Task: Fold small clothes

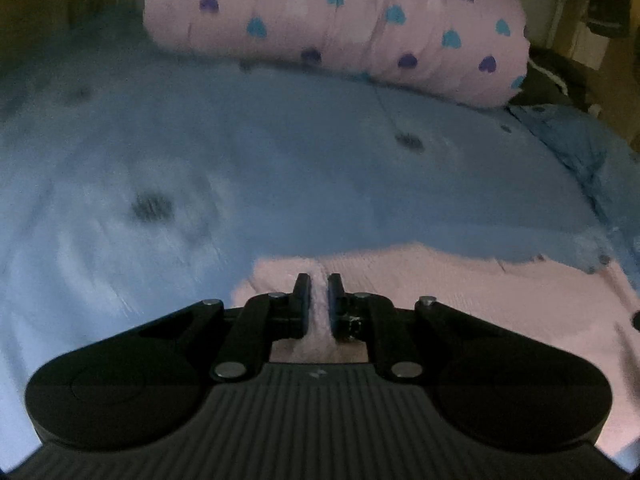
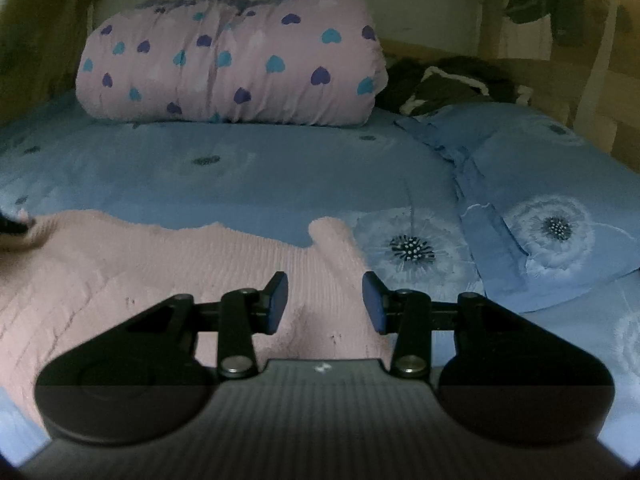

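The right gripper (image 2: 325, 302) hovers with its jaws apart over a pink knitted garment (image 2: 140, 276) spread on a blue dandelion-print bedsheet (image 2: 280, 176). A rolled pink quilt with hearts (image 2: 232, 68) lies beyond, and a blue pillow (image 2: 552, 200) sits to the right.

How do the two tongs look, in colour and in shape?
Both the left tongs and the right tongs are black, with two flat dark blue pads on linkage arms joined by silver rivets. Behind sits a ribbed dark grey body between two round black housings, with a small white mark. No cables or sleeves show.
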The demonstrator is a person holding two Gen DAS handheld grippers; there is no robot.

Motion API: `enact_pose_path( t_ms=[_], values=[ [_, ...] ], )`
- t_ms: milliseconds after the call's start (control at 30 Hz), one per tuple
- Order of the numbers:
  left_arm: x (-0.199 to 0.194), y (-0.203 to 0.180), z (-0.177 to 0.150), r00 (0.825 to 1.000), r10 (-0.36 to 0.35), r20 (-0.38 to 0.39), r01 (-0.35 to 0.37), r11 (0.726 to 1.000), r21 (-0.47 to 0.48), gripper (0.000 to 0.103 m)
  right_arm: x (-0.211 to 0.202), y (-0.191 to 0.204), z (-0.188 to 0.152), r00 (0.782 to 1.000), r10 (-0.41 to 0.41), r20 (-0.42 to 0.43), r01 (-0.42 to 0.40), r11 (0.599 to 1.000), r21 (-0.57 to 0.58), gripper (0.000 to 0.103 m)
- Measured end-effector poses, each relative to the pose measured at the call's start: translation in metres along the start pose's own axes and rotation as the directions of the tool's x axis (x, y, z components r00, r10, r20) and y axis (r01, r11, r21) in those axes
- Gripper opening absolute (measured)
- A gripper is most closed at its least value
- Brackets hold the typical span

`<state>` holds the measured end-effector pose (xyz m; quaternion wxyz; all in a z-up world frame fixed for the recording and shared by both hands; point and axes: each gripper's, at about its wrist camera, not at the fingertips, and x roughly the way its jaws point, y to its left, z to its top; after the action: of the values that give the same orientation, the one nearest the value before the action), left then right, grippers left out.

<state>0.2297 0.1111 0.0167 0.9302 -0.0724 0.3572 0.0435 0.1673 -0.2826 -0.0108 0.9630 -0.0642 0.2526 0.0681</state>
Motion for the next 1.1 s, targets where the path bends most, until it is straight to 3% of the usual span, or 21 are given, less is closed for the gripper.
enact_pose_path(
  t_ms=[100,300,400,567,667,767,867,1100],
  values=[
    [0.003,0.002,0.009,0.997,0.068,0.041,-0.072,0.994,0.081,0.011,0.004,-0.001,-0.002,1.000,-0.001,-0.011,0.001,1.000,-0.011,0.043],
    [0.012,-0.003,-0.002,0.993,0.119,0.007,-0.118,0.971,0.207,0.013,0.017,-0.008,-0.011,0.997,-0.027,-0.072,0.028,0.999,0.016,0.043],
    [0.001,-0.003,-0.006,0.992,0.126,0.010,-0.125,0.973,0.194,0.014,0.017,-0.015,-0.011,0.997,-0.015,-0.074,0.020,0.998,0.061,0.043],
    [-0.020,-0.005,-0.010,0.995,0.093,0.046,-0.099,0.981,0.166,0.021,0.020,-0.016,0.005,0.997,0.072,-0.018,-0.071,0.994,0.079,0.043],
    [-0.015,-0.008,-0.011,0.993,0.111,0.045,-0.118,0.975,0.188,0.023,0.042,-0.023,0.007,0.990,0.130,-0.060,-0.122,0.984,0.127,0.043],
    [0.006,-0.003,-0.014,0.984,0.179,0.011,-0.177,0.963,0.203,0.023,0.067,-0.029,0.002,0.990,0.074,-0.123,-0.055,0.986,0.155,0.042],
    [0.023,0.008,-0.021,0.975,0.221,-0.002,-0.216,0.955,0.202,0.029,0.069,-0.028,0.003,0.990,0.073,-0.117,-0.056,0.989,0.139,0.043],
    [-0.016,0.009,-0.016,0.976,0.218,0.023,-0.219,0.958,0.187,0.040,0.028,-0.028,0.010,0.994,0.072,-0.077,-0.062,0.990,0.128,0.043]
  ],
)
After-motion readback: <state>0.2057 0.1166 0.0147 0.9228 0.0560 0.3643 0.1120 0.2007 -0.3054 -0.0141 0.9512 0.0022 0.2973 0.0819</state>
